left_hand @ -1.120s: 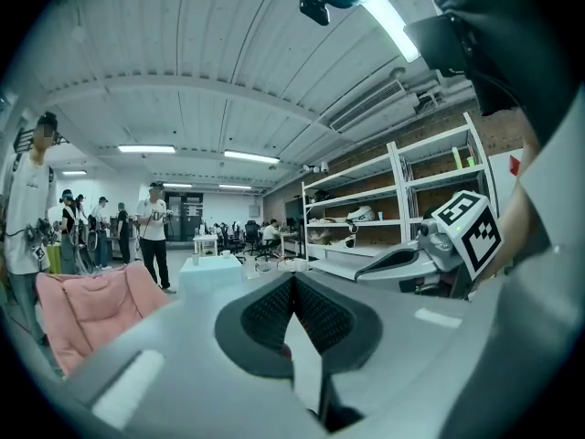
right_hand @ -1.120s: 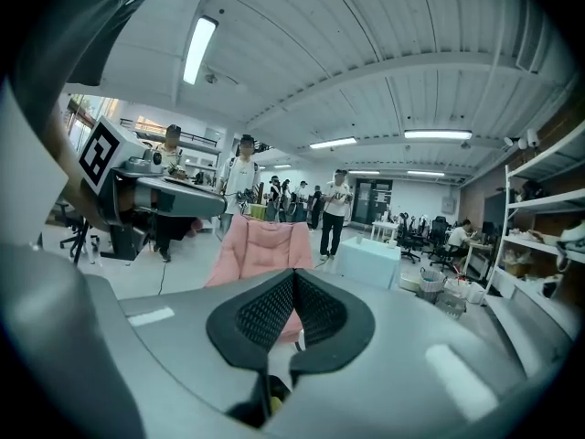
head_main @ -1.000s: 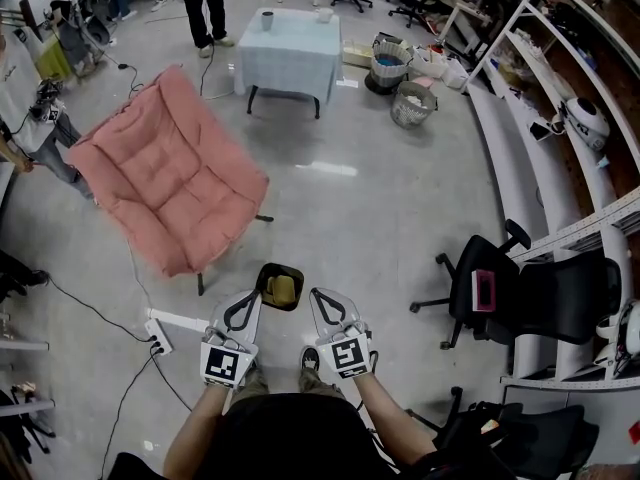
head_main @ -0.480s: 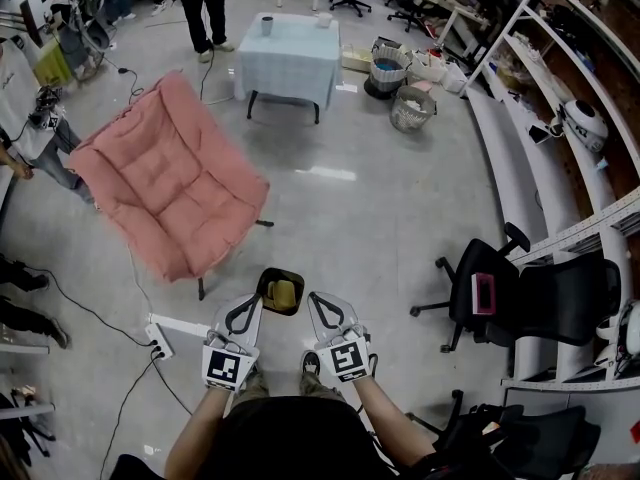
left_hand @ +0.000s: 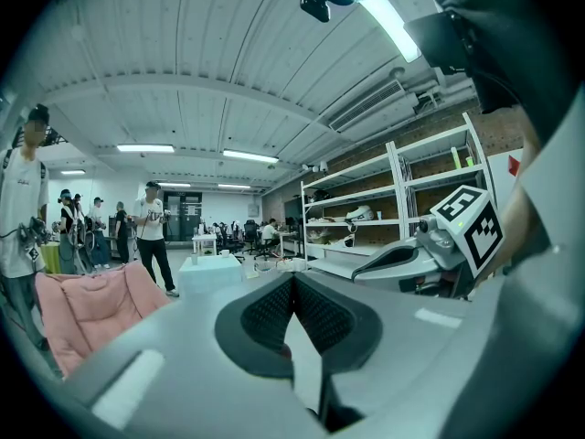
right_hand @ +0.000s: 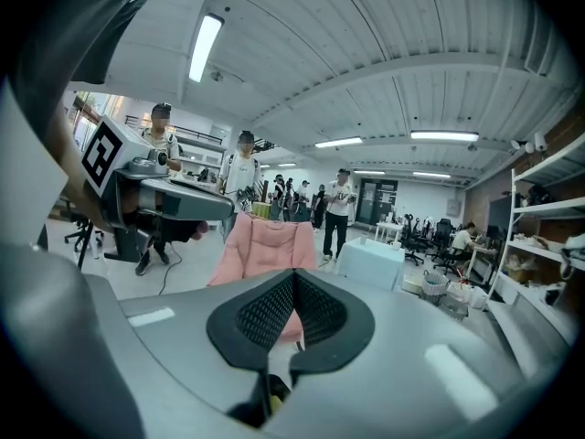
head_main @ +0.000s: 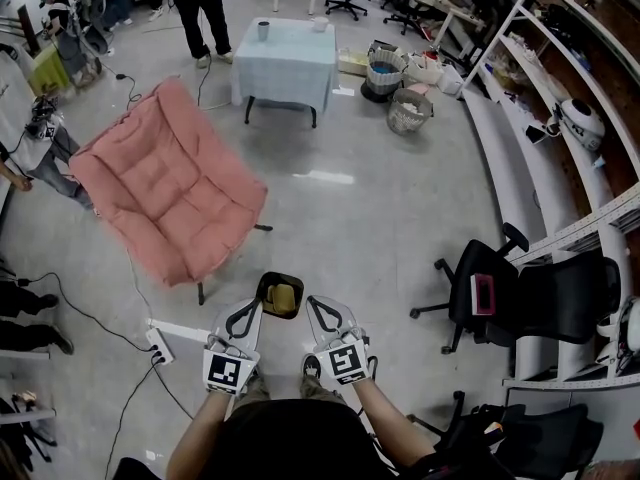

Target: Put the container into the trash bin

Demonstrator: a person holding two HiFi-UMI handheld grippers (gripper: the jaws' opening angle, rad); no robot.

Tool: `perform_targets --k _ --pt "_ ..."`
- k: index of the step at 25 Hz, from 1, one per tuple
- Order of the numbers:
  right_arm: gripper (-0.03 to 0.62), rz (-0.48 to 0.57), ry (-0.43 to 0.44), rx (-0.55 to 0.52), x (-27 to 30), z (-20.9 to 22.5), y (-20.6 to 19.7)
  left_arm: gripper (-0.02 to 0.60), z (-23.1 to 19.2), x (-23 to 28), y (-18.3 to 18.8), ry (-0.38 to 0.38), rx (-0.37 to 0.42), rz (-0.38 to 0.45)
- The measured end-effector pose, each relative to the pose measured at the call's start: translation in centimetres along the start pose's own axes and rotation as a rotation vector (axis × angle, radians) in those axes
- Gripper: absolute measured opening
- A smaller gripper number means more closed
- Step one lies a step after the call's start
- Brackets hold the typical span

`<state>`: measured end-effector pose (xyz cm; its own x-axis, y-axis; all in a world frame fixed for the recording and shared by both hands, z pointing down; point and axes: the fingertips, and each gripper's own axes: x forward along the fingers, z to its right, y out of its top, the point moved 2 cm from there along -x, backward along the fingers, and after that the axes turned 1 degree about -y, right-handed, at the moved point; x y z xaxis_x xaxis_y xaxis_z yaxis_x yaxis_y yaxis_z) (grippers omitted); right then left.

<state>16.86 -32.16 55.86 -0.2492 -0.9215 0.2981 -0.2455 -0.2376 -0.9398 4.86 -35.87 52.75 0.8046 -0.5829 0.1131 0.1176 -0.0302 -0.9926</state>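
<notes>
A black container (head_main: 280,294) with something yellow inside hangs just above the floor in the head view, between my two grippers. My left gripper (head_main: 259,304) reaches its left rim, and in the left gripper view its pads (left_hand: 292,282) meet, so it looks shut on that rim; the container itself is hidden below the jaws there. My right gripper (head_main: 310,304) sits just right of the container, apart from it, shut with nothing in it (right_hand: 292,277). Two trash bins (head_main: 408,110) stand far off by the table.
A pink padded chair (head_main: 165,193) stands to the left ahead. A table with a pale blue cloth (head_main: 285,58) is beyond it, with people standing nearby. A black office chair (head_main: 520,298) and long shelves (head_main: 520,168) line the right. A power strip (head_main: 160,346) and cables lie on the floor at left.
Both grippers and the container keep the same pose. The head view has tipped slightly, and the people at the left edge have shifted.
</notes>
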Motion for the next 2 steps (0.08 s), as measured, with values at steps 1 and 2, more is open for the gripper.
perform_targets --k 1,2 --pt "0.011 -0.004 0.000 -0.001 -0.07 -0.08 -0.13 -0.006 0.10 -0.09 -0.10 -0.001 -0.004 -0.008" --pt "0.011 -0.008 0.001 -0.001 -0.14 -0.16 -0.27 -0.006 0.20 -0.19 -0.20 -0.002 -0.009 -0.017"
